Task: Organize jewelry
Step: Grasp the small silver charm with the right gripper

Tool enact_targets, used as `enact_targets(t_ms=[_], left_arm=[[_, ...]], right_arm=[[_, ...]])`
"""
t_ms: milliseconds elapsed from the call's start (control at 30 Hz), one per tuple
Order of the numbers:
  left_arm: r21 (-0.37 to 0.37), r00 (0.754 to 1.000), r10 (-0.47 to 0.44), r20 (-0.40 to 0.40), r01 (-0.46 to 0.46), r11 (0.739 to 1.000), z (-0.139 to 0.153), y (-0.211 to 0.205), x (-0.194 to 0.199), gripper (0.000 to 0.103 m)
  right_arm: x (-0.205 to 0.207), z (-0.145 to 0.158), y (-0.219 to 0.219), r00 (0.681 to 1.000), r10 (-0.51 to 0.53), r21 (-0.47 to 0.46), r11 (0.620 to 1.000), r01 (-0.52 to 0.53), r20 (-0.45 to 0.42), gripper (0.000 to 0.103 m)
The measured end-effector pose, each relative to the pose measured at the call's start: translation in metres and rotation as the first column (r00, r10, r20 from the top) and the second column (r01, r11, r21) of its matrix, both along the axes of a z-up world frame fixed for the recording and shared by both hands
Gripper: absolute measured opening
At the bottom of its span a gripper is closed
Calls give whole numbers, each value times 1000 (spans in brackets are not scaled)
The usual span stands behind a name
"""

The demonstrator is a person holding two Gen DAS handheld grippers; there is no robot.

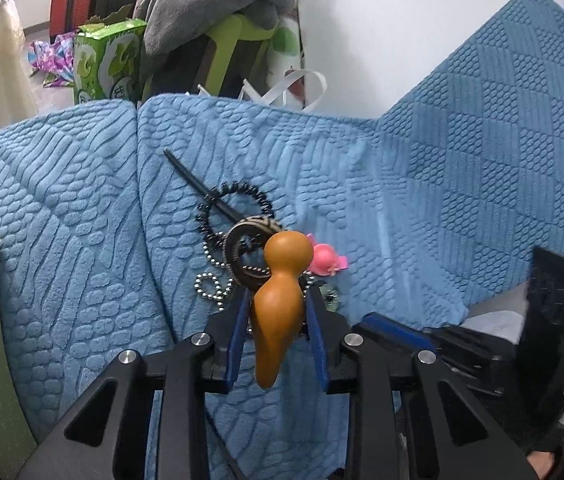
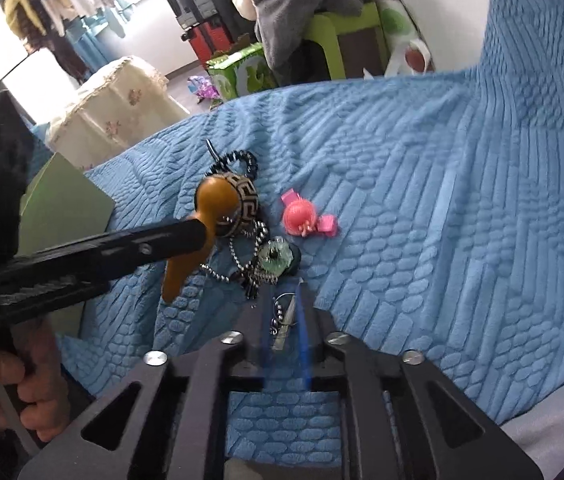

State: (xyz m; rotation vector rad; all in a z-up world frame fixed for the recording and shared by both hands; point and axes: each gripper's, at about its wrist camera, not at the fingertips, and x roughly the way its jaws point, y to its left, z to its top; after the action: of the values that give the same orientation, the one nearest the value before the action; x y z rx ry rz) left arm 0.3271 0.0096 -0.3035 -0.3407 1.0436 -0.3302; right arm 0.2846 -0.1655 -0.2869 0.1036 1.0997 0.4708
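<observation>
Bearing illegible print beyond jewelry point(image 1: 231, 249): box point(image 1: 106, 64)

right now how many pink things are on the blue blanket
1: a pink ornament lies on the blue blanket, just right of the jewelry pile, apart from it. More could be hidden under the pile.

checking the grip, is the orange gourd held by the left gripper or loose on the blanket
Held: the left gripper has its blue pads against the orange gourd.
</observation>
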Motion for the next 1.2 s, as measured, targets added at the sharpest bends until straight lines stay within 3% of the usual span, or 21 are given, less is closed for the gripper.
enact_targets(t_ms=[67, 233, 367, 467, 633, 933, 1067, 1200], left_arm=[[-11, 1000, 7, 10, -7, 1000, 6, 2, -3, 28], [-39, 999, 39, 16, -38, 999, 13, 11, -11, 28], [-46, 998, 57, 13, -57, 997, 14, 18, -14, 28], [-45, 998, 70, 6, -70, 997, 13, 22, -17, 28], [-43, 997, 82, -4, -82, 996, 11, 26, -20, 28], [-34, 995, 105, 2, -104, 994, 16, 34, -27, 28], [-24, 994, 105, 13, -105, 994, 21, 32, -31, 28], [-23, 994, 107, 31, -106, 994, 30, 31, -37, 28]], right_arm=[[-1, -2, 0, 1000, 5, 3, 1000, -5, -13, 32], [-7, -5, 7, 999, 32, -21, 999, -32, -13, 32], [-9, -7, 6, 1000, 11, -57, 998, -11, -9, 28], [-10, -6, -3, 999, -32, -64, 997, 32, -6, 14], [-9, -9, -5, 1000, -26, -58, 998, 26, -10, 12], [-13, -9, 19, 995, 80, -188, 980, -66, 65, 10], [-7, -10, 21, 996, 81, -174, 982, -73, 39, 2], [-9, -8, 16, 998, 58, -172, 984, -53, 27, 2]])
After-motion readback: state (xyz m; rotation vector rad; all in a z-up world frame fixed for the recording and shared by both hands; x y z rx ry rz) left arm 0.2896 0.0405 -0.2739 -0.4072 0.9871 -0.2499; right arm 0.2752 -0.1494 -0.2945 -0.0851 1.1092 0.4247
